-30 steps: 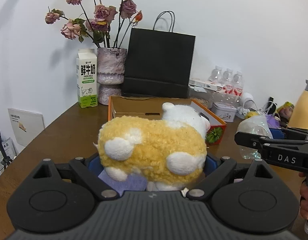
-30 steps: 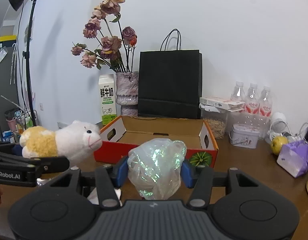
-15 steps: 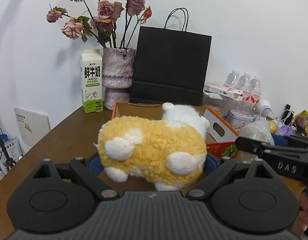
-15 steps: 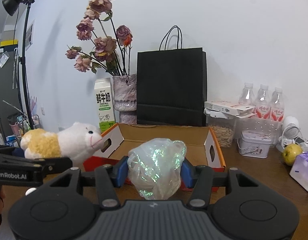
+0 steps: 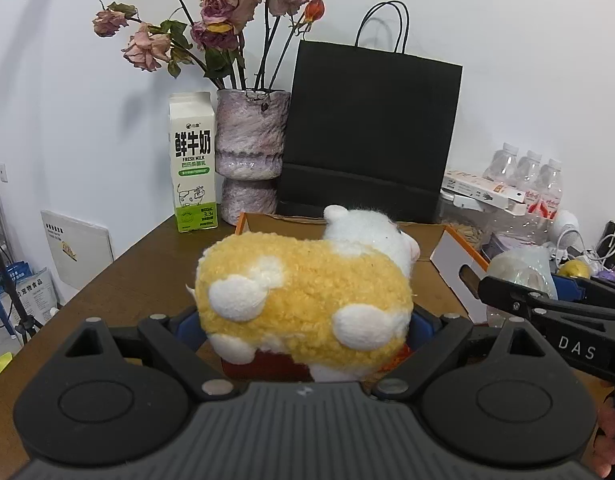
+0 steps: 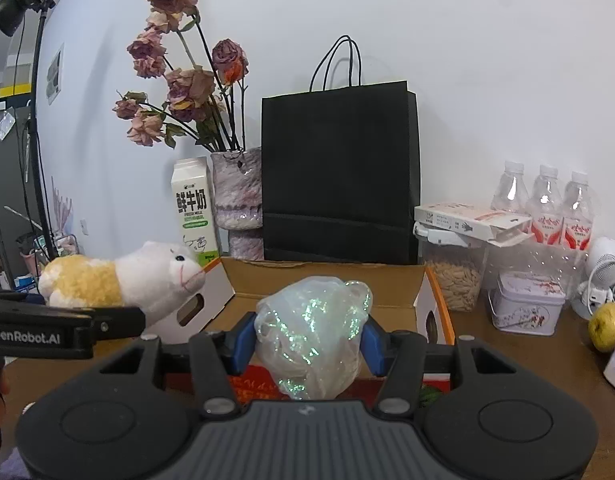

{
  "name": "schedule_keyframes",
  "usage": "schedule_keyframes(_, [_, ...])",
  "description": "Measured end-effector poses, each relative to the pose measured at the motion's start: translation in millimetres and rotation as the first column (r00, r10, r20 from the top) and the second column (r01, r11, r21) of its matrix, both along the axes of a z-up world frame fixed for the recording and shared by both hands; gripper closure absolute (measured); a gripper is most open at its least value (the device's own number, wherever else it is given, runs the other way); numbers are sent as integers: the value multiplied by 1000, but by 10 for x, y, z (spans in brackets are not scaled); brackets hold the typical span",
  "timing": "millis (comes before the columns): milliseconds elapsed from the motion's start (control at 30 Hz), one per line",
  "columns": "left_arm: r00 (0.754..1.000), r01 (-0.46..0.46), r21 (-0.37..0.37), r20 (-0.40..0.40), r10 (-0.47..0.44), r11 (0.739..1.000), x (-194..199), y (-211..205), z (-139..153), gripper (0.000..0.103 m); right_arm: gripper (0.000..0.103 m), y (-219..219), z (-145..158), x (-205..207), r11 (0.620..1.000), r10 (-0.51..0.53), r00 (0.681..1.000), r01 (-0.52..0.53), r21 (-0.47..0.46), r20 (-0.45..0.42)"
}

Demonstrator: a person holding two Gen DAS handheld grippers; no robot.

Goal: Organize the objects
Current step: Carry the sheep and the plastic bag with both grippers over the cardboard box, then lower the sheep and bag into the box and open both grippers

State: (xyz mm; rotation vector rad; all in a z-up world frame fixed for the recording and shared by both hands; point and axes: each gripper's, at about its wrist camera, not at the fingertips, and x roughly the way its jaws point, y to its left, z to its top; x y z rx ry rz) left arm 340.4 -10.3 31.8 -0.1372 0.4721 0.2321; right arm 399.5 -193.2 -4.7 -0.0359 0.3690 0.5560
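My left gripper (image 5: 303, 320) is shut on a yellow and white plush sheep (image 5: 307, 296), held above the near edge of an open cardboard box (image 5: 451, 248). The sheep also shows in the right wrist view (image 6: 119, 280), over the box's left wall. My right gripper (image 6: 307, 336) is shut on a crumpled iridescent plastic bag (image 6: 311, 340), held above the front of the same box (image 6: 331, 280). The bag and right gripper show at the right of the left wrist view (image 5: 523, 272).
Behind the box stand a milk carton (image 5: 193, 164), a vase of dried roses (image 5: 249, 152) and a black paper bag (image 5: 367, 132). At the right are water bottles (image 6: 547, 204), a jar of seeds (image 6: 453, 276), a small tin (image 6: 527, 300) and a yellow fruit (image 6: 609, 324).
Both grippers have risen and moved forward toward the box with their loads. The sheep and the bag now hang over the box's front edge.
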Motion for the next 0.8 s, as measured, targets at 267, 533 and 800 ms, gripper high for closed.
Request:
schedule_keyframes(267, [1000,-27,8,1,27,1000,341,60,43,9,51,120,-12,347,1000,3,1000,-3,-8,-15])
schedule_keyframes(533, [997,-72,5,-27,72,997,740,128,-4,9,51,238,-112,678,1000,-7,998,6,-11,-66])
schedule_keyframes(800, [994,-89,21,-64,90,996,1126,104,-97,9,51,262,-217,922,999,-39,997,38,-21,-73])
